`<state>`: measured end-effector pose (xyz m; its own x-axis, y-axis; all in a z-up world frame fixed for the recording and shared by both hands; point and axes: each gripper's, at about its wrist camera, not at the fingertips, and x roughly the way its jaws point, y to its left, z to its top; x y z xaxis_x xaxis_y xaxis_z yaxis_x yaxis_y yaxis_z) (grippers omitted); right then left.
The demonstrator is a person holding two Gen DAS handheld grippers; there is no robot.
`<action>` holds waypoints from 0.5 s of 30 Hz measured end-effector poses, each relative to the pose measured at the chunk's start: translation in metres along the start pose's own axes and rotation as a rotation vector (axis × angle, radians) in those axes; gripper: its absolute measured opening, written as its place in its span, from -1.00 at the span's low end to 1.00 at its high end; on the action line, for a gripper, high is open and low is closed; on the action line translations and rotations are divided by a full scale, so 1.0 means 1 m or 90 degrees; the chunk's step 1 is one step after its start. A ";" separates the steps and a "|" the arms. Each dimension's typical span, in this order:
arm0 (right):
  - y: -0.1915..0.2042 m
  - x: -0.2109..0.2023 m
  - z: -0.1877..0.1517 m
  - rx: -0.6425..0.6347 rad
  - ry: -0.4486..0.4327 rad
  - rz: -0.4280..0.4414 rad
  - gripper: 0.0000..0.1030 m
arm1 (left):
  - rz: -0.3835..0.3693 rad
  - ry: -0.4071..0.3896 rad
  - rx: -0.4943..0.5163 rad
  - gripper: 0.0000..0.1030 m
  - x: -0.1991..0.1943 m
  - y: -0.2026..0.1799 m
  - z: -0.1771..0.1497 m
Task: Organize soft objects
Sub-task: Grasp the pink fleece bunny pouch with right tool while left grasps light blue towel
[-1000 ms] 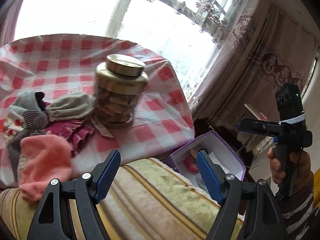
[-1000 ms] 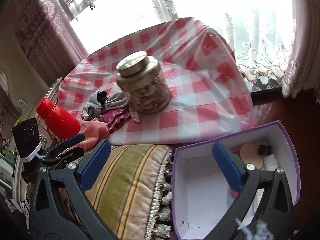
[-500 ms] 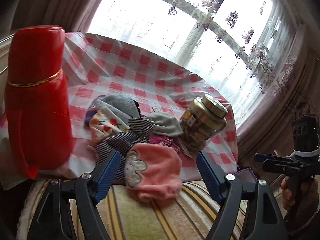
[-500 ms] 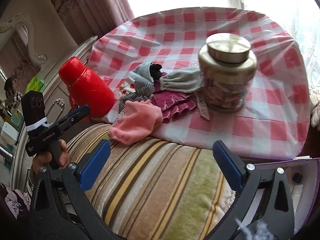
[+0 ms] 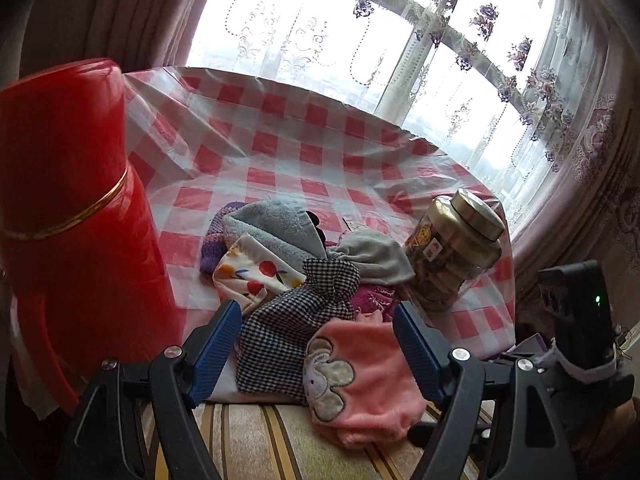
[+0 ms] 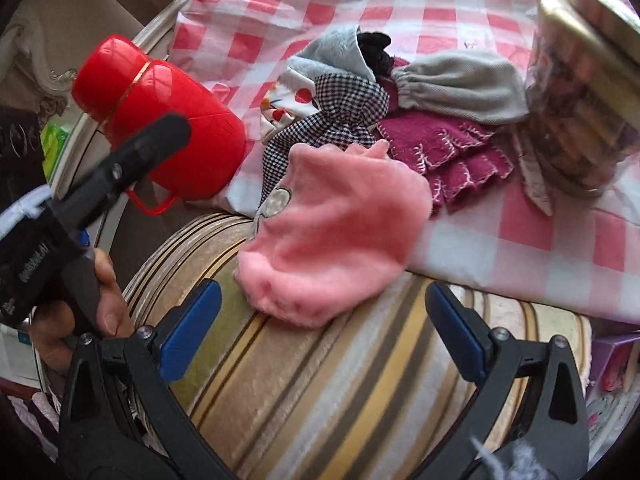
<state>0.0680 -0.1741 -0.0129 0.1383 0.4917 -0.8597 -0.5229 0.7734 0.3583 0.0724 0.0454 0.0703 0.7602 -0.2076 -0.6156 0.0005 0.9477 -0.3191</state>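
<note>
At the near edge of the checked tablecloth (image 5: 280, 128), left wrist view: the soft pile (image 5: 296, 264) lies unsorted; left gripper (image 5: 316, 344) wide open, empty. Right wrist view: pink pouch (image 6: 336, 232) overhangs that edge; right gripper (image 6: 320, 328) open, empty. Nothing organized yet.

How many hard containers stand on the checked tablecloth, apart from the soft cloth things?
2. The red flask stands at the left edge; the gold-lidded jar stands right of the cloth pile. Others may be hidden.
</note>
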 end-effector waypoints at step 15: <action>0.000 0.037 0.003 0.005 0.026 0.018 -0.18 | 0.212 0.115 -0.060 0.50 0.143 0.033 0.073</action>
<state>0.0757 -0.1541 -0.0437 0.0894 0.4965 -0.8635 -0.5194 0.7630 0.3849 0.2283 0.0646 0.0247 0.5816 0.0594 -0.8113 -0.2930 0.9457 -0.1409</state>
